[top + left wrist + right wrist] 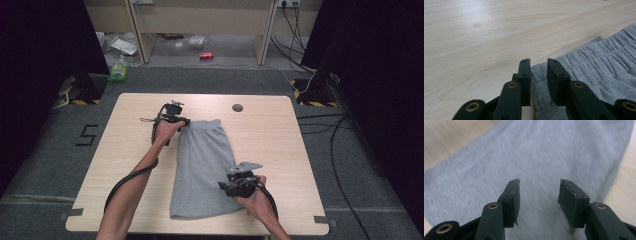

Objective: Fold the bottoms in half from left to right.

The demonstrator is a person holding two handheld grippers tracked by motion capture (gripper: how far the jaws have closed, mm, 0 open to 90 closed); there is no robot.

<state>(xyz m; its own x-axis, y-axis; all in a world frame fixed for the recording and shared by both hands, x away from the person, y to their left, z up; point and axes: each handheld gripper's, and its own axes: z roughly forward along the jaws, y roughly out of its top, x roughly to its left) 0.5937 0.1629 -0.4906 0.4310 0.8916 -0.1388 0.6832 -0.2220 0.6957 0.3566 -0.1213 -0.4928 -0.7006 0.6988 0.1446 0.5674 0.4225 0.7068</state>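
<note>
Here my left tool (186, 121) sits at the upper left corner of the grey shorts (204, 165), just left of centre in the high view. In the left gripper view its jaws stand a narrow gap apart, with the corner of the waistband (541, 72) lying between them; the pads do not look pressed onto the cloth, so I call it slightly open with nothing gripped. My right tool (223, 187) is in the lower middle of the high view, over the lower right edge of the shorts, with its grey plate (246, 166) on top. In the right gripper view its jaws are clearly apart, a wide gap between the pads (571, 202), and only blurred grey fabric (536, 157) shows beyond them; nothing is held. The shorts lie flat on the pale wooden worktop (130, 165), folded lengthwise, with the elastic waistband toward the top of the frame and the hem toward the bottom edge. A small dark round spot (237, 107) sits on the worktop above the shorts.
</note>
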